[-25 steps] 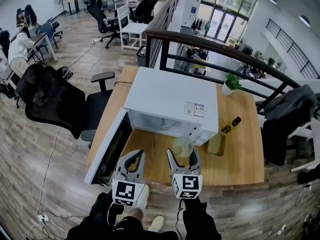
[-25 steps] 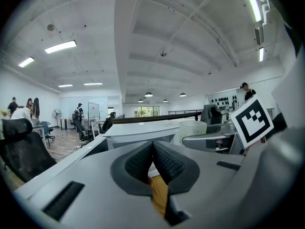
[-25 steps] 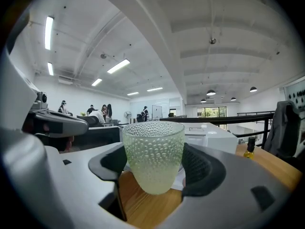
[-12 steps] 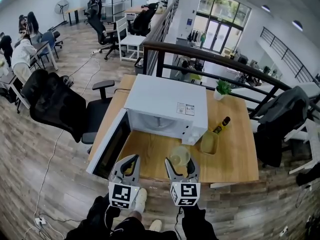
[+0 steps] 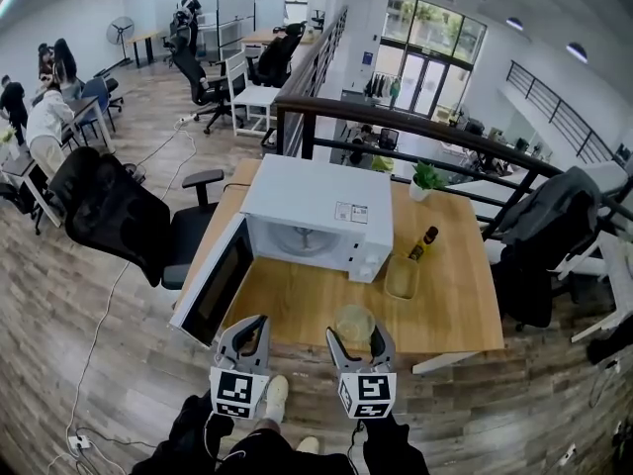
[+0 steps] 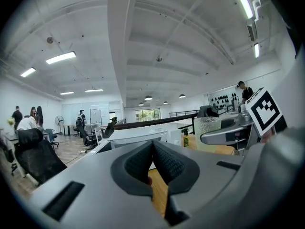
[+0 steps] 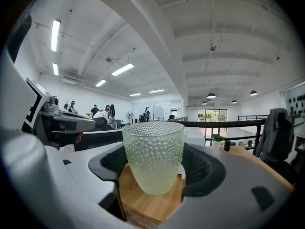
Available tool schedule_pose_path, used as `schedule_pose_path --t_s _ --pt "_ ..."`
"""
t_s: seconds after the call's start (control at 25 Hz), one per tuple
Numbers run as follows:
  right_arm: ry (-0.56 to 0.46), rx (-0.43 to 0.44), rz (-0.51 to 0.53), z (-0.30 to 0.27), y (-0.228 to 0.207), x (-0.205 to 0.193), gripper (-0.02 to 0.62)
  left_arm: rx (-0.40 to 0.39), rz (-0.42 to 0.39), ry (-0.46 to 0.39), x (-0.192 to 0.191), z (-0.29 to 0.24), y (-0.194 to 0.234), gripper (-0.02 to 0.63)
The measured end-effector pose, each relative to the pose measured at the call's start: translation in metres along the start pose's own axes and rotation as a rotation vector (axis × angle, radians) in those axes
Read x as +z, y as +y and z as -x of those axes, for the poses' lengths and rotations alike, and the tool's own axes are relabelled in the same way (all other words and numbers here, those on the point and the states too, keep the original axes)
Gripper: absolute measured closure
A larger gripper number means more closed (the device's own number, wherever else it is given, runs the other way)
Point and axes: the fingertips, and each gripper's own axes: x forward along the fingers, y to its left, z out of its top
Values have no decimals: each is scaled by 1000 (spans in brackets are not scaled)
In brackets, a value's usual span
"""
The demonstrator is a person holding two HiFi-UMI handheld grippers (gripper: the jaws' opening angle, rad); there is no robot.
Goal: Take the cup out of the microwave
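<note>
Low in the head view, the right gripper [image 5: 357, 331] is clamped on the dimpled glass cup [image 7: 153, 155]. Its jaws are spread wide around the cup's sides, carrying it upright at the near edge of the wooden table [image 5: 297, 305], clear of the oven. At lower left the left gripper [image 6: 153, 148] is empty, jaws pressed together, apparently parked out of the way. Both point almost level, side by side. Beyond, mid-frame, the white microwave [image 5: 315, 206] stands with its door [image 5: 214, 283] swung open at left.
</note>
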Motion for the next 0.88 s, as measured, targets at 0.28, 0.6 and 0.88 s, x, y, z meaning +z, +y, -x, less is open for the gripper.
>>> schedule_pose_path --t_s 0.28,0.6,0.88 --pt "4 -11 -11 46 -5 -10 219 -4 2 1 0 30 -27 583" --pt "3 -20 -12 86 -8 -19 219 -3 0 9 -3 56 -49 583" --pt "13 -23 -8 105 -6 -30 218 -2 2 21 -9 69 -59 583"
